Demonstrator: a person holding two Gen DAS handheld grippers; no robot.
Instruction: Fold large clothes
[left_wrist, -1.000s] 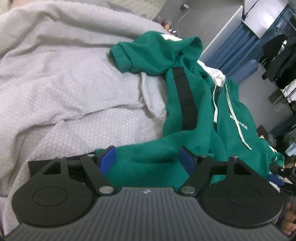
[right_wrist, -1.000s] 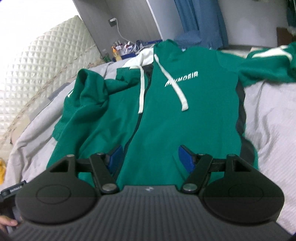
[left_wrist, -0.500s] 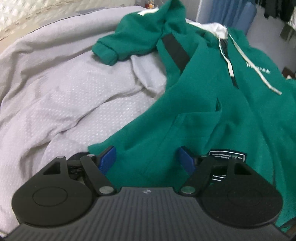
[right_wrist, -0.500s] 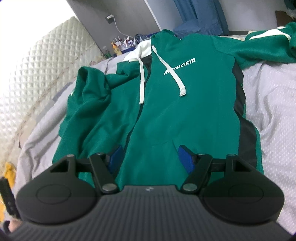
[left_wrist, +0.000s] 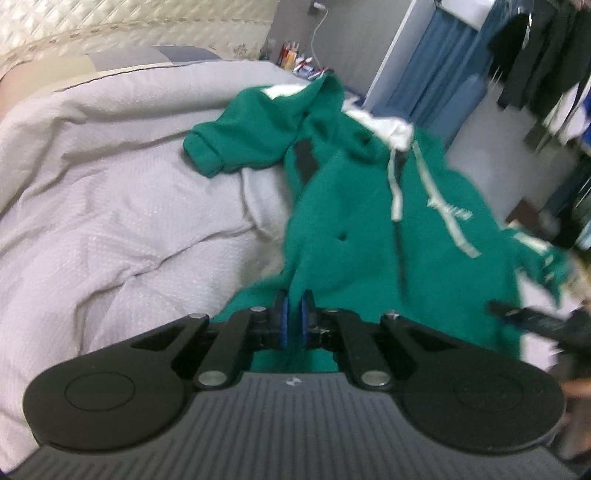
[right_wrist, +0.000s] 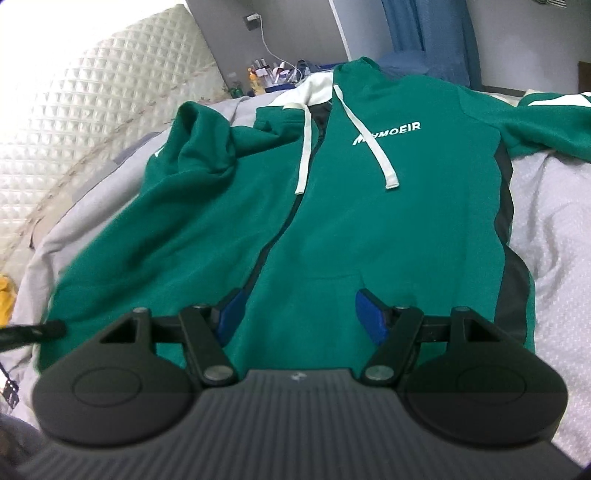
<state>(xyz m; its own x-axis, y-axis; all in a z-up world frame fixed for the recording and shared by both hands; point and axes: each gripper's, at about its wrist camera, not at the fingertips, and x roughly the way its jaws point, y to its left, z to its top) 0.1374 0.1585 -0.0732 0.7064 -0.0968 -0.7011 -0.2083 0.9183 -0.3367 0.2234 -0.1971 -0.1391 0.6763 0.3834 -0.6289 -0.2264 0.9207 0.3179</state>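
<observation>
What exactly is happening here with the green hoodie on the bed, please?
A person holding a claw in each hand is starting to fold a green hoodie spread front-up on a grey bedspread. The left claw is shut on a pinch of fabric at the hoodie's lower edge, which rises in a ridge towards it. The right claw is open over the hem near the front pocket, gripping nothing. One sleeve lies crumpled near the shoulder; no fold is made yet.

**Light and picture quality, both wrist views**

Soft, even indoor light; shadows faint. Left view: motion blur smears the green hoodie (left_wrist: 369, 221) and the right edge; headboard (left_wrist: 110, 26) pale. Right view: sharper, quilted headboard (right_wrist: 92, 110) overexposed at upper left. Fisheye bending and dark vignette in the corners of both.
</observation>
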